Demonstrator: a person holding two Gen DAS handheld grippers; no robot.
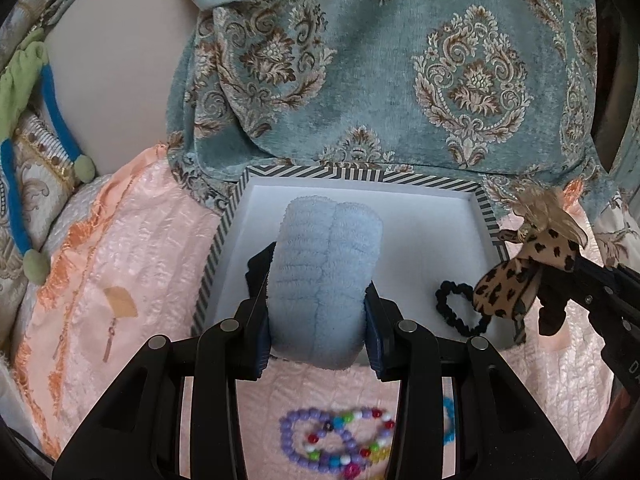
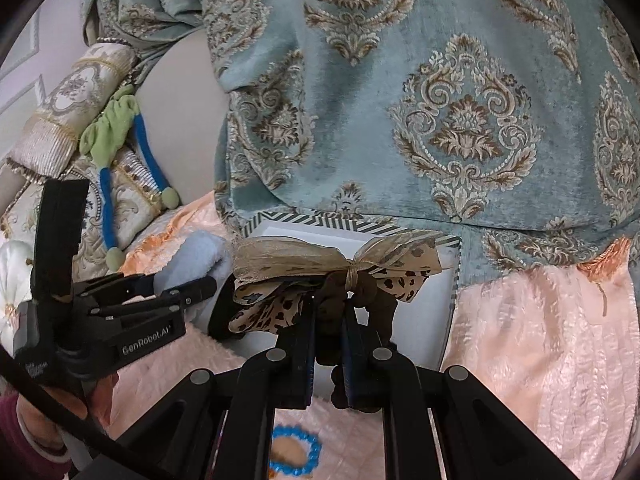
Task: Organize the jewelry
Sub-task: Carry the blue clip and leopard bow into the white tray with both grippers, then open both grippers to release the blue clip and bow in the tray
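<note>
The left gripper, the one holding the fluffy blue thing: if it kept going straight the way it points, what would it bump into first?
Probably the white floor of the striped box. The left gripper, shut on the fluffy blue headband, points down into it. Depth is hard to judge; the far wall could come first.

The fluffy band (image 1: 326, 280) is pale blue, and the bow scrunchie (image 2: 320, 280) is tan with dark leopard spots and a sheer gold ribbon. The box (image 1: 360, 174) is white inside with a black-and-white striped rim, holding a black scrunchie (image 1: 460, 308). The bedspread (image 1: 132, 264) is peach-pink; the cushion (image 1: 400, 60) is teal with brown-and-cream damask.
</note>
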